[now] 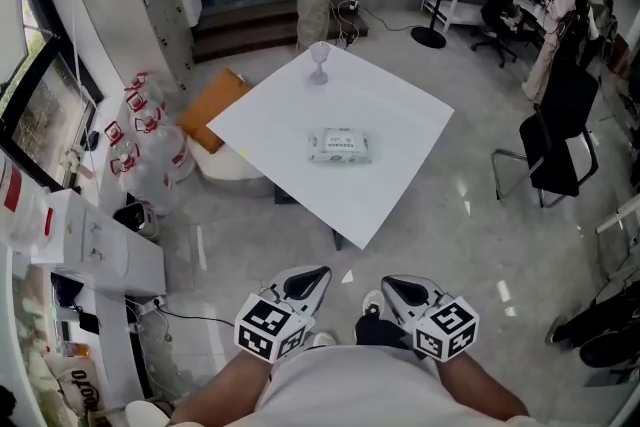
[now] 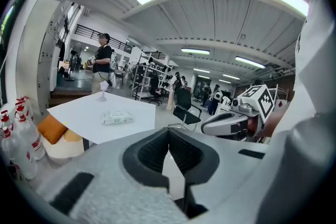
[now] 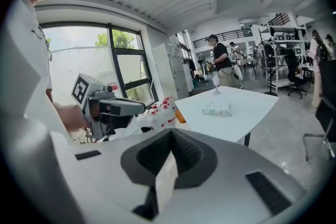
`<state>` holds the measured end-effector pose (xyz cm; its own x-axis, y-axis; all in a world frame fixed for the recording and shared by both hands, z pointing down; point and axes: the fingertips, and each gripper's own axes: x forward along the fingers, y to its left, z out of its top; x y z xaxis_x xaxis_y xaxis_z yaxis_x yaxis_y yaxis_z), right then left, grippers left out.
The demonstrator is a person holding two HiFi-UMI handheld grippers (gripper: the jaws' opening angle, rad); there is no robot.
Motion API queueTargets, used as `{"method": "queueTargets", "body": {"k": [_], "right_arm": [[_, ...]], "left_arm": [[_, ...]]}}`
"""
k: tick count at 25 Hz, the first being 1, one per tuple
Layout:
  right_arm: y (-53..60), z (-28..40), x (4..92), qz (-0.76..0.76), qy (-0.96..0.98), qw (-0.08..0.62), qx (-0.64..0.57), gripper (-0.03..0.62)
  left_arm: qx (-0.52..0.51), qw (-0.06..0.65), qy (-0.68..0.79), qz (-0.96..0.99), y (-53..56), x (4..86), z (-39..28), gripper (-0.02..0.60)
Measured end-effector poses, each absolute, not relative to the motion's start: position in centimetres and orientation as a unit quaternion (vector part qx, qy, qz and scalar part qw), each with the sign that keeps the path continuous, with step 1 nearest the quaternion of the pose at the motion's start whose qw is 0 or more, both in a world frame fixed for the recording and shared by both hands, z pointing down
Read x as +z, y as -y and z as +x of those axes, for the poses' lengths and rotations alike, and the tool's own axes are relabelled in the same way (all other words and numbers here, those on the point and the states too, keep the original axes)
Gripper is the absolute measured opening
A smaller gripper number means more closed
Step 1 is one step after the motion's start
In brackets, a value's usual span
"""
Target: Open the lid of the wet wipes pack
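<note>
**White table** (image 1: 400, 105): a square top set cornerwise to you, well beyond your grippers.

**Left gripper** (image 1: 306, 281) and **right gripper** (image 1: 398, 289): you hold them side by side close to your body, and each carries a cube with square markers. Both pairs of jaws are pressed together with nothing between them.

**Wet wipes pack** (image 1: 340, 146): it lies flat near the middle of the table, well apart from both grippers. Its long axis runs left to right and its broad face is up. The label shows green print on white, too small to read.

**Stemmed glass** (image 1: 319, 63): it stands upright by the table's far corner, beyond the pack.
</note>
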<state>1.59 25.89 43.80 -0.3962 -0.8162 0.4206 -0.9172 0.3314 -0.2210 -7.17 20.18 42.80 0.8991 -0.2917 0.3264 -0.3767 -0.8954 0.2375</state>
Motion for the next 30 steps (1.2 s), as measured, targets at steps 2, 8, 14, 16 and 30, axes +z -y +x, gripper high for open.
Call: {"method": "queueTargets", "body": {"k": [2,8,14,16,30], "right_arm": [[-25.0,2.0,43.9,0.535,0.808,0.118,0.216,0.006],[-20.6,3.9,43.6,0.526,0.817,0.110,0.208,0.006],[-14.5,7.2,43.9,0.492,0.838,0.113,0.207,0.006],[-12.3,8.8,43.3,0.484,0.845,0.113,0.198,0.006],[-1.6,17.7,44.7,0.413,0.882,0.132,0.186,0.006]], "left_arm": [[0.142,0.150,0.176,0.962,-19.2,42.8,-6.8,0.000],[0.141,0.151,0.193,0.959,-15.7,42.8,-5.2,0.000],[0.158,0.163,0.222,0.948,-10.9,43.7,-1.9,0.000],[0.159,0.157,0.228,0.948,-9.1,43.2,-0.3,0.000],[0.183,0.154,0.300,0.924,-0.4,43.6,7.9,0.000]]}}
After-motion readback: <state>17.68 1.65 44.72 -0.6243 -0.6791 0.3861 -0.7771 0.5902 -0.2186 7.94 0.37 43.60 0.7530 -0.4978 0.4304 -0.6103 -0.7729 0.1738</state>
